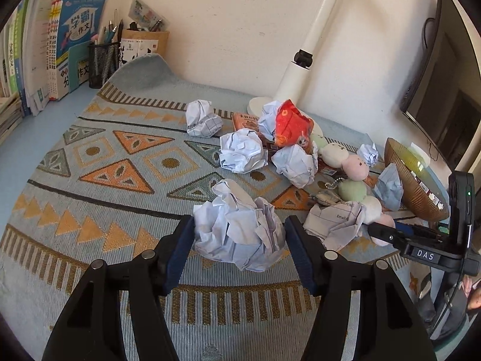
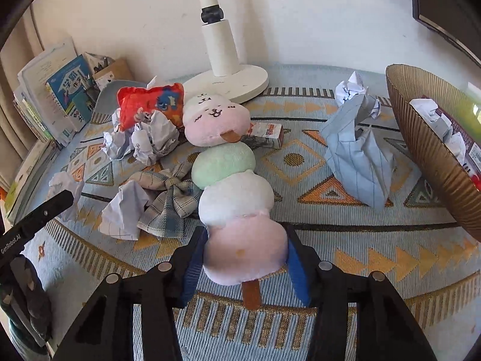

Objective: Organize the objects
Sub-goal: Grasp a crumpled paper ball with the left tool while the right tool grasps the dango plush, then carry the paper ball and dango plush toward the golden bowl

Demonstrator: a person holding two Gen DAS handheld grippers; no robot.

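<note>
My left gripper [image 1: 239,234] is shut on a crumpled paper ball [image 1: 237,225], its blue pads pressing both sides just above the patterned mat [image 1: 105,162]. My right gripper [image 2: 245,252] is shut on the bottom pink ball of a plush dango skewer [image 2: 231,186], which lies along the mat with its brown stick pointing toward me. The skewer also shows in the left wrist view [image 1: 351,177]. Several more paper balls [image 1: 243,150] lie around a red plush pouch [image 1: 290,123]. A brown ribbed bowl [image 2: 427,156] at the right holds paper and wrappers.
A white lamp base [image 2: 231,81] stands at the back. Books [image 1: 72,45] and a mesh pen holder [image 1: 103,63] stand at the back left. A plaid bow [image 2: 168,198], a small carton [image 2: 267,134] and a blue crumpled sheet [image 2: 357,156] lie on the mat. A monitor [image 1: 442,90] hangs at right.
</note>
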